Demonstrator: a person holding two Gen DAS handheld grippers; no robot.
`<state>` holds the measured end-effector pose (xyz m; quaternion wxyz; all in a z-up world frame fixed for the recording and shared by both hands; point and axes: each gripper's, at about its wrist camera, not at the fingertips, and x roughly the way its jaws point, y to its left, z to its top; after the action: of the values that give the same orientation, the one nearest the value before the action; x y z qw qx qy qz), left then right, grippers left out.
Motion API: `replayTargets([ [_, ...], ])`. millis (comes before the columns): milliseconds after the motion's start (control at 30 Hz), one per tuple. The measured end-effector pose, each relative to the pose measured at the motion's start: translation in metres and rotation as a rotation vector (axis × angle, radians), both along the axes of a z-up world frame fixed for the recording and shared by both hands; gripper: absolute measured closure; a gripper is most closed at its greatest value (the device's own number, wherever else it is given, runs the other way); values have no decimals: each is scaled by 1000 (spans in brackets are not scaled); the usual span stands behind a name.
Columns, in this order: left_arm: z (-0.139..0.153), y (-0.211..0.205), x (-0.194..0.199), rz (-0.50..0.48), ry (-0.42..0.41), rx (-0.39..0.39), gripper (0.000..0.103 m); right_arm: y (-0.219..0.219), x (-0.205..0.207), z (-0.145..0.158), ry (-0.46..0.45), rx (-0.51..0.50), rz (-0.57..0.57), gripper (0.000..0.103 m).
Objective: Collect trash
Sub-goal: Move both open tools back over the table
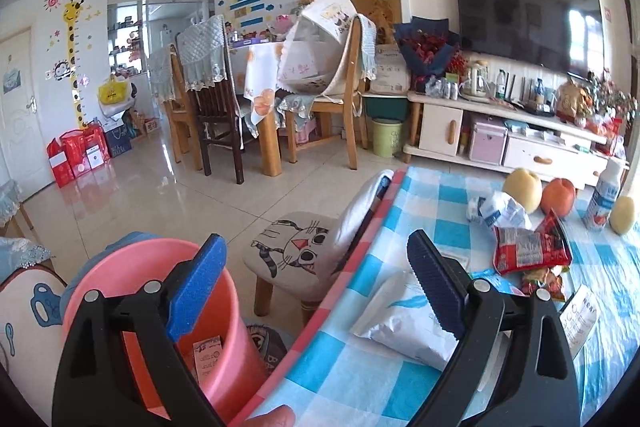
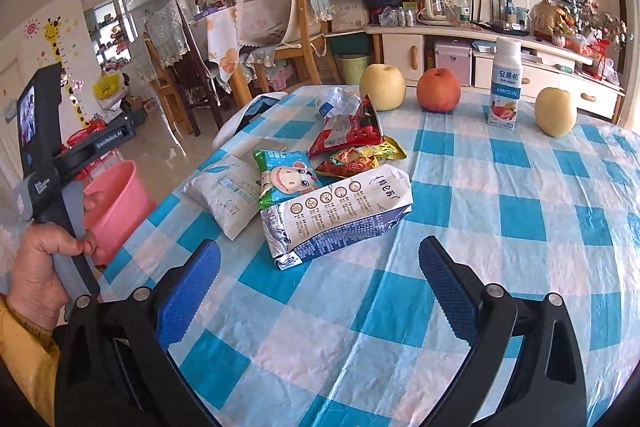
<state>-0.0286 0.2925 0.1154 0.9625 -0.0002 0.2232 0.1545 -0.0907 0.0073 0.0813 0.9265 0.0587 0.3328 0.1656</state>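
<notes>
A pile of empty wrappers lies on the blue-checked tablecloth [image 2: 460, 235]: a white pouch [image 2: 224, 193], a green cartoon wrapper [image 2: 286, 179], a silver-blue bag [image 2: 340, 213], a red wrapper [image 2: 348, 131] and a crumpled clear wrapper [image 2: 334, 101]. A pink bin [image 1: 160, 315] stands on the floor by the table's left edge with a small paper slip [image 1: 208, 353] inside. My left gripper [image 1: 316, 295] is open and empty, straddling the table edge between the bin and the white pouch [image 1: 404, 323]. My right gripper [image 2: 320, 291] is open and empty, just short of the silver-blue bag.
Two yellow pears [image 2: 382, 87] [image 2: 556, 111], a red apple [image 2: 438, 91] and a yoghurt bottle [image 2: 505, 83] stand at the table's far side. A cat-print stool [image 1: 292, 255] stands beyond the bin. Dining chairs [image 1: 212, 107] and a TV cabinet [image 1: 500, 131] lie farther off.
</notes>
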Motion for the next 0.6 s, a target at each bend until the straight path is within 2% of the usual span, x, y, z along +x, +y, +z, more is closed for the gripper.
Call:
replayTargets([
  [367, -13, -51, 9, -100, 58, 32, 11, -24, 5, 13, -5, 40, -31, 5],
  [600, -20, -76, 18, -166, 104, 27, 11, -36, 14, 10, 22, 15, -50, 5],
])
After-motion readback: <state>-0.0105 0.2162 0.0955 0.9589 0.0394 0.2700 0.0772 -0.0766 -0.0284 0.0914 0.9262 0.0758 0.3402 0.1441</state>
